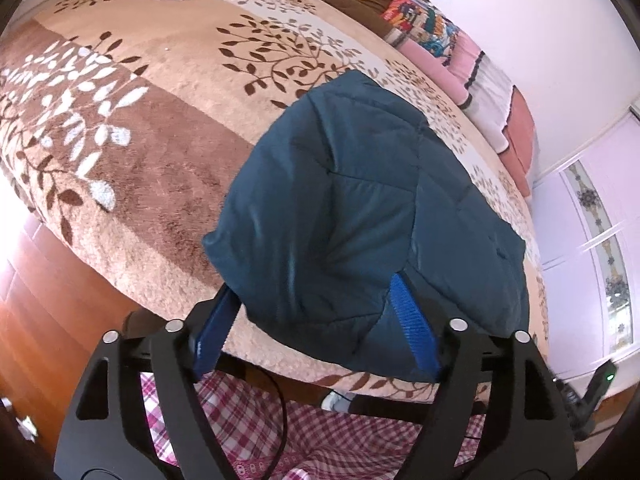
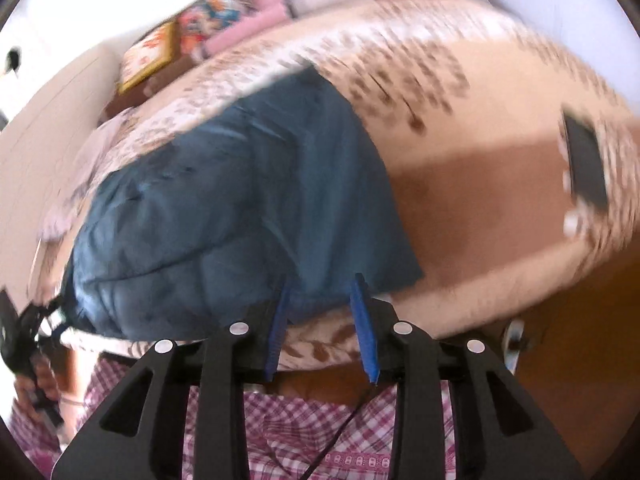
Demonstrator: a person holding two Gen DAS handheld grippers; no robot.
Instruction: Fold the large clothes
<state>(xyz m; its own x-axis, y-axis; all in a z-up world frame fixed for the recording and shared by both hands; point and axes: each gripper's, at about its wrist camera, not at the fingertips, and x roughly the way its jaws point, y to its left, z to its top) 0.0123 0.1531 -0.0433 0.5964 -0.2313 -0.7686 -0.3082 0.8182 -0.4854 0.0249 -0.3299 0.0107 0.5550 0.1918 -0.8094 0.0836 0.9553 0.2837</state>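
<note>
- Lying folded on the bed [image 1: 168, 92], the dark blue quilted jacket [image 1: 360, 208] sits just ahead of both grippers, its near edge close to the bed's front edge
- Left gripper [image 1: 316, 312]: jaws stand wide apart, and the jacket's near hem sits between its blue pads [image 1: 412, 320], which do not look pressed on the cloth, so I judge it released
- Right gripper [image 2: 322, 320]: jaws partly apart; the hem lies at the fingertips, yet the view is blurred, so whether a pad touches fabric is unclear
- Risk: puffy padding may spring back and let the top layer slide off or open, since nothing pins it down
- Risk: a pad catching the hem while pulling away would drag the bundle toward the bed's edge, and it could tip onto the floor [image 1: 44, 312] below the grippers
- Risk: the dark flat phone-like thing [image 2: 586, 164], far out to the right of the right gripper, could be swept if the jacket gets shifted that way
</note>
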